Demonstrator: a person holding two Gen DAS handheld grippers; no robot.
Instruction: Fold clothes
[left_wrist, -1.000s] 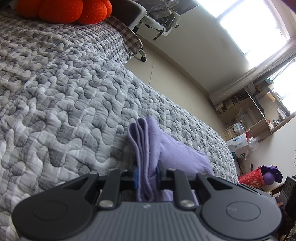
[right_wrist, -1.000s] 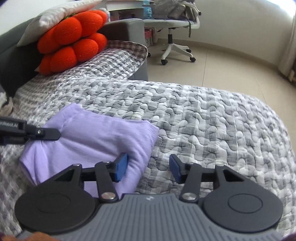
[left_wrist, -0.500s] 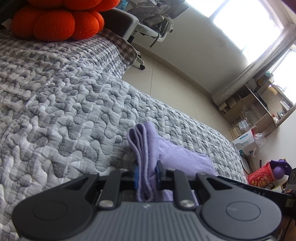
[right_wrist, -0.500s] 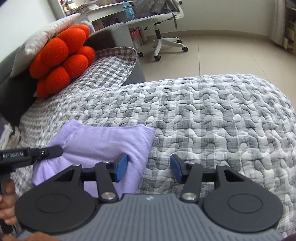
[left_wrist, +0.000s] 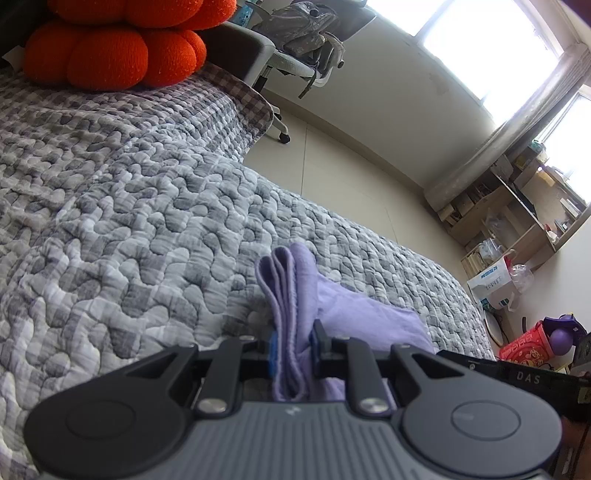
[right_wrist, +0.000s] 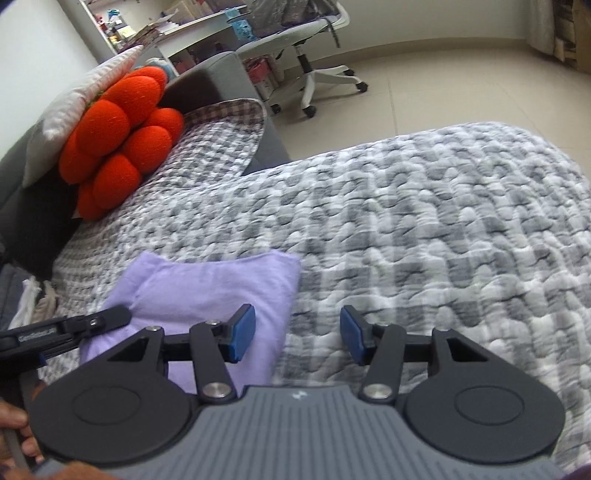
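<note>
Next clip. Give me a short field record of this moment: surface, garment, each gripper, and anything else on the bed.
surface: grey and white quilted bedspread
garment: lilac cloth, folded into a thick rectangle, lying on the bedspread
left gripper: shut on a bunched edge of the lilac cloth, several layers between its pads
right gripper: open, nothing between the pads; its one pad is over the cloth's near corner, the other over the bedspread
other on bed: orange ball cushion at the far end
task state: cloth already folded, one edge gripped

Garment (right_wrist: 207, 295) plain lilac; quilt (right_wrist: 424, 229) grey-white check, pebbled stitching; cushion (right_wrist: 122, 140) far left bright orange-red; gripper pads (right_wrist: 242, 332) blue, bodies black; chair (right_wrist: 317, 70) white.
</note>
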